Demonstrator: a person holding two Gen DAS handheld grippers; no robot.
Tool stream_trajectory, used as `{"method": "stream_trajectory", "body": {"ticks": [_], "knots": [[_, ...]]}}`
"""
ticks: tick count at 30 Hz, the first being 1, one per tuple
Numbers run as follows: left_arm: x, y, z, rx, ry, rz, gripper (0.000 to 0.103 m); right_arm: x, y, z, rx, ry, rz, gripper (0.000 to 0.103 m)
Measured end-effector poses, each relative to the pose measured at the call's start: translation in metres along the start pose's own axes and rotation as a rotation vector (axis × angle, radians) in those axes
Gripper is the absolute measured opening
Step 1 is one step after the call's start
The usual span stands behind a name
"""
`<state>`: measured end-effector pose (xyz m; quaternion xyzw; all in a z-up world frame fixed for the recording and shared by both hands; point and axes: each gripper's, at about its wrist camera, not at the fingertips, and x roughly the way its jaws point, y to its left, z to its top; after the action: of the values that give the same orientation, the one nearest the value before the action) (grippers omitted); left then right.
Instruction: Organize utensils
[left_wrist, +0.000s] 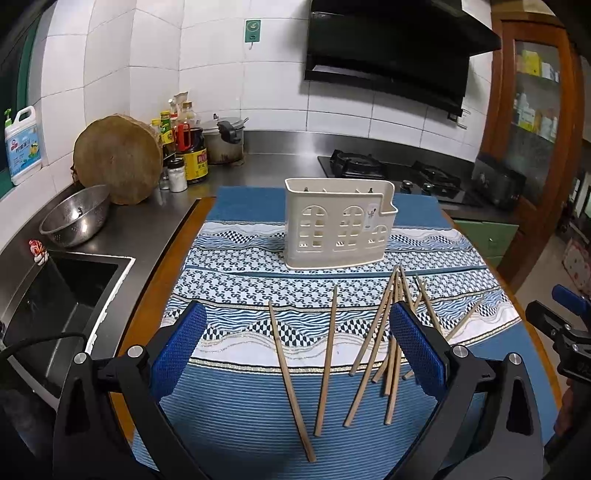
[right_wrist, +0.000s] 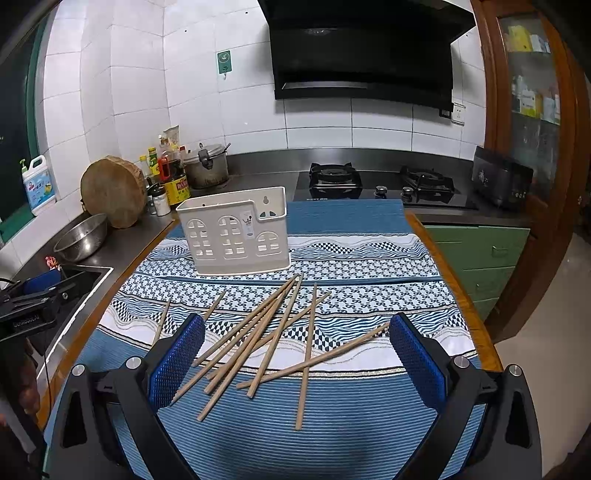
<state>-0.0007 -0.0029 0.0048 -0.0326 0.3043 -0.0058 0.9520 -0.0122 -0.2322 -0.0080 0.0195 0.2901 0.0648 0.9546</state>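
A table is covered by a blue patterned cloth (right_wrist: 354, 402), ribbed at its near edge and printed with wave and checker bands further back. It is set against a steel counter (left_wrist: 155, 221) with a sink (left_wrist: 55, 295), a steel colander (left_wrist: 75, 216), a round wooden chopping block (left_wrist: 118, 158), sauce bottles (left_wrist: 188, 147) and a lidded pot (left_wrist: 223, 140); a gas hob (right_wrist: 380, 182) and black range hood (right_wrist: 362, 48) are seen against white wall tiles.

The left gripper (left_wrist: 297, 350) is held wide open above the cloth, nothing between its blue textured pads. The right gripper (right_wrist: 295, 363) is likewise spread wide and empty (each is glimpsed at the edge of the other's view).

The wooden chopsticks (right_wrist: 258, 339) are scattered loosely on the cloth, several crossing, in front of a cream plastic utensil holder (right_wrist: 234, 236) with arched window cut-outs, standing upright.
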Motion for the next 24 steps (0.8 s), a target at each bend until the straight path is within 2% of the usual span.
{"method": "stream_trajectory", "body": {"ticks": [5, 24], "knots": [[0.0004, -0.0002, 0.0002, -0.006, 0.002, -0.012, 0.098, 0.0012, 0.0004, 0.0000, -0.004, 0.001, 0.005, 0.097], [0.0019, -0.0015, -0.0009, 0.005, 0.005, 0.026, 0.098, 0.0053, 0.0033, -0.0040, -0.010, 0.007, 0.028, 0.097]]}}
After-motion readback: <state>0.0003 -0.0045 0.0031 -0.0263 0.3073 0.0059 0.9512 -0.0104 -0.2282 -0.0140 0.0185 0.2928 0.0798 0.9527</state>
